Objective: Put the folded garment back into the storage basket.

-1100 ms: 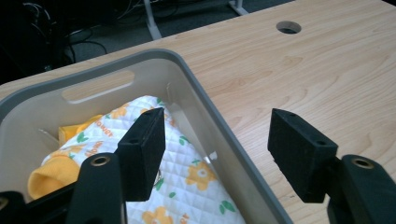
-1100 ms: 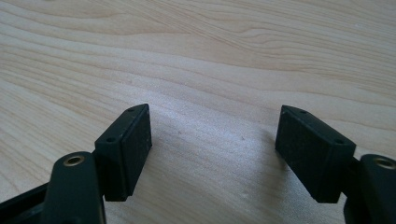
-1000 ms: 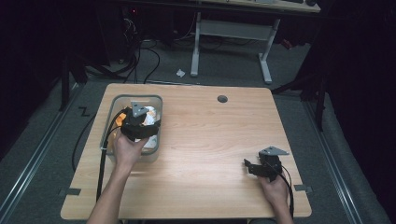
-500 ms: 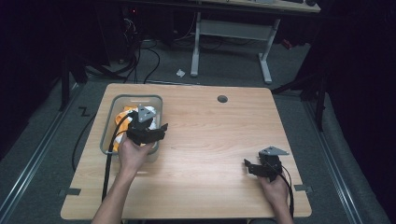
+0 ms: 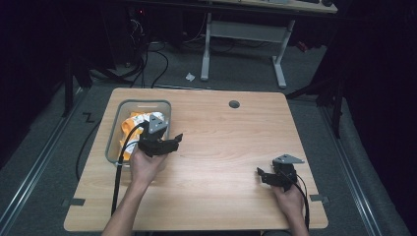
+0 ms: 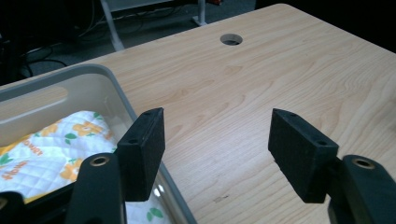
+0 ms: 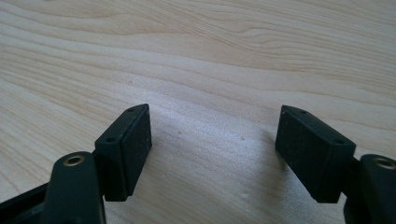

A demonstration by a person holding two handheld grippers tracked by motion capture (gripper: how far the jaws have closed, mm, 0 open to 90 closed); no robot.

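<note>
- The thing in play is a quilted white cloth with orange flowers and green leaves (image 6: 51, 149), lying bunched up inside a clear grey plastic bin with rounded corners (image 5: 114, 129) at the left side of the table. From the high view it reads mostly orange and white (image 5: 132, 123).
- The left gripper (image 6: 217, 149) sits right at the bin's near right corner, one jaw over the bin's rim and the other out over bare wood. Its jaws are spread wide with nothing between them, so the cloth is not being pinched. In the high view the left gripper (image 5: 169, 143) points off to the right, away from the bin.
- The bin's wall (image 6: 140, 116) is the obstacle here: it stands between that gripper and the cloth, and the gripper's black cable (image 5: 123, 152) runs down across the bin's near edge.
- The right gripper (image 7: 212, 151) is well apart from all this, low over the near right part of the light wooden table (image 5: 221, 147), jaws spread, just plain wood grain between them. In the high view it (image 5: 263, 175) points left.
- A round cable hole (image 5: 234, 104) sits near the table's far edge, well clear of both hands.
- Beyond the table: grey carpet, dark cables, and the white legs of another desk (image 5: 280, 64).
</note>
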